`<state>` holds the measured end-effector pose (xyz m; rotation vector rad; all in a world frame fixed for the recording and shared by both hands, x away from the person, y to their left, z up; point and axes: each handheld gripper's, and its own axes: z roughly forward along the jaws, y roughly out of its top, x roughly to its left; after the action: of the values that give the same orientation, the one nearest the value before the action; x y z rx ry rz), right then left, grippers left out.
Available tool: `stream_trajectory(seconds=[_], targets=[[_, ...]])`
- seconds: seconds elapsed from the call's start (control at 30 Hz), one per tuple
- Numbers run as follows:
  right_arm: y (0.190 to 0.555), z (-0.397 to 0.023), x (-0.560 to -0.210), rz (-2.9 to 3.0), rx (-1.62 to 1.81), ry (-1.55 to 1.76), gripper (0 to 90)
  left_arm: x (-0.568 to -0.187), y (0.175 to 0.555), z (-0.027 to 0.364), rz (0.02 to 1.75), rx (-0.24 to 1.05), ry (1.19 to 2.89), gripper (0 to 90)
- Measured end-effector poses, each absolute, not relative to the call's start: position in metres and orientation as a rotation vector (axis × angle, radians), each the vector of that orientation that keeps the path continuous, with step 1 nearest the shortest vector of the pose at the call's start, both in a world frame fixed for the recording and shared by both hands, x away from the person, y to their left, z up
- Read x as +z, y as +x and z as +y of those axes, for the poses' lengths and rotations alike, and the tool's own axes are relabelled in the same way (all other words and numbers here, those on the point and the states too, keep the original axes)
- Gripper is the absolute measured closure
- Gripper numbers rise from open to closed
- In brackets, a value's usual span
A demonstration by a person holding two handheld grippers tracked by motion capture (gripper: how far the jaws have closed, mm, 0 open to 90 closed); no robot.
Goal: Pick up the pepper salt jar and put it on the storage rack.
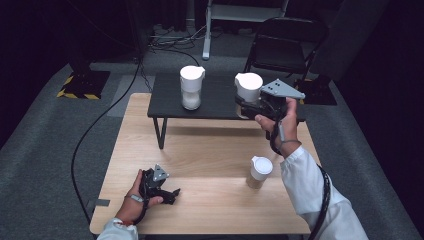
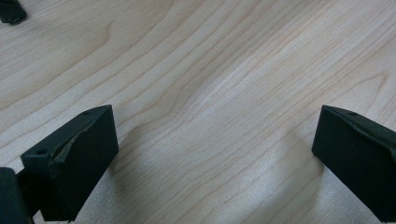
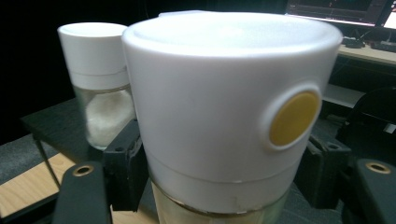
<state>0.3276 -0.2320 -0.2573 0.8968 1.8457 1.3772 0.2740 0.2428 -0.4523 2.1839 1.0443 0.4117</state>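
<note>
So the jar with the white lid and yellow dot looks like glass below, so probably slick and breakable; I'd hold it low on the body, not by the lid. It sits between the right gripper's jaws, which are pinching it over the small black table, near the second jar. Left gripper rests on the wooden table, jaws spread, nothing between them. Third jar stands well apart.

We note a dark room, grey carpet floor, light wooden table, small black table at its far edge, folding chair behind, hazard-striped base far left.
</note>
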Motion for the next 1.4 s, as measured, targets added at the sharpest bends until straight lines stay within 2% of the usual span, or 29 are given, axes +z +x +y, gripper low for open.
stream_trajectory(seconds=[0.67,1.4], targets=[[0.372,-0.218,-0.266,1.812,1.396,0.992,29.8,-0.452,0.274,0.243,1.046,0.412,2.184,0.0],[0.396,-0.216,-0.285,1.782,1.416,1.070,29.7,-0.452,0.274,0.243,1.045,0.411,2.184,0.0]])
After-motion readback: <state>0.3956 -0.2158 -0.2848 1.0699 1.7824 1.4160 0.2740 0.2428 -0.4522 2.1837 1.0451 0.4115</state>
